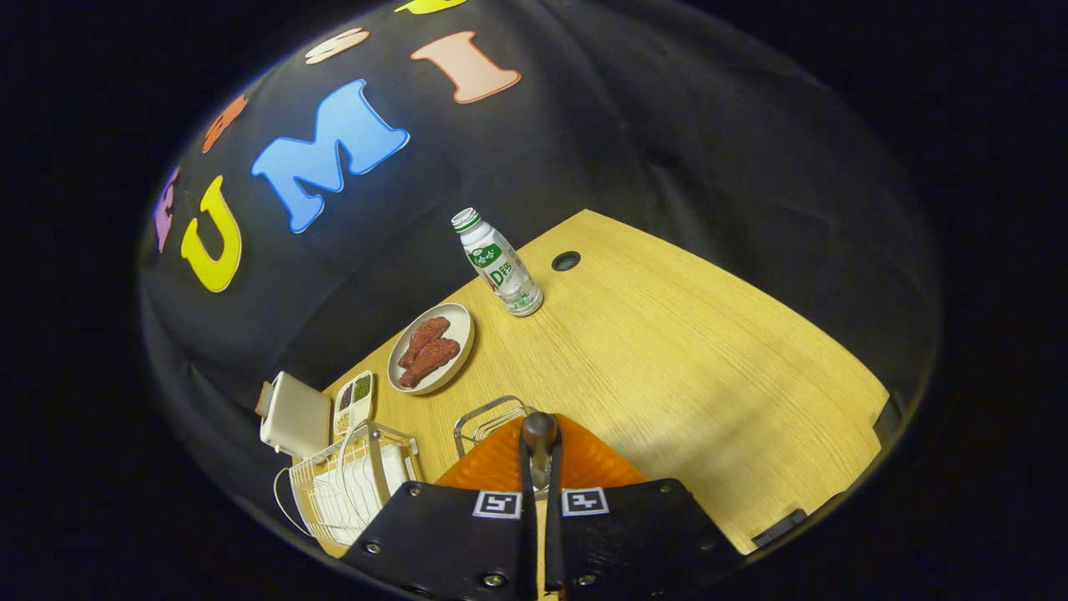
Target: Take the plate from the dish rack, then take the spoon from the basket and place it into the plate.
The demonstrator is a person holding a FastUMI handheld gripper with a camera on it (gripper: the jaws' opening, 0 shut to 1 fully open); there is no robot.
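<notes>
I have the gripper pinched on the spoon, both fingers pressed together around its handle, with the dark rounded end standing up between the tips. The orange plate lies on the wooden table directly below and just beyond the fingers, so I judge the plate step done and the spoon step nearly finished: I am over the drop point. The wire basket sits just behind the plate, touching or almost touching its far rim, and the white dish rack is off to the left. Further out are a dish of sausages and a drink bottle. Next I need to lower until the spoon rests on the plate, then spread the fingers and back away without dragging it off
</notes>
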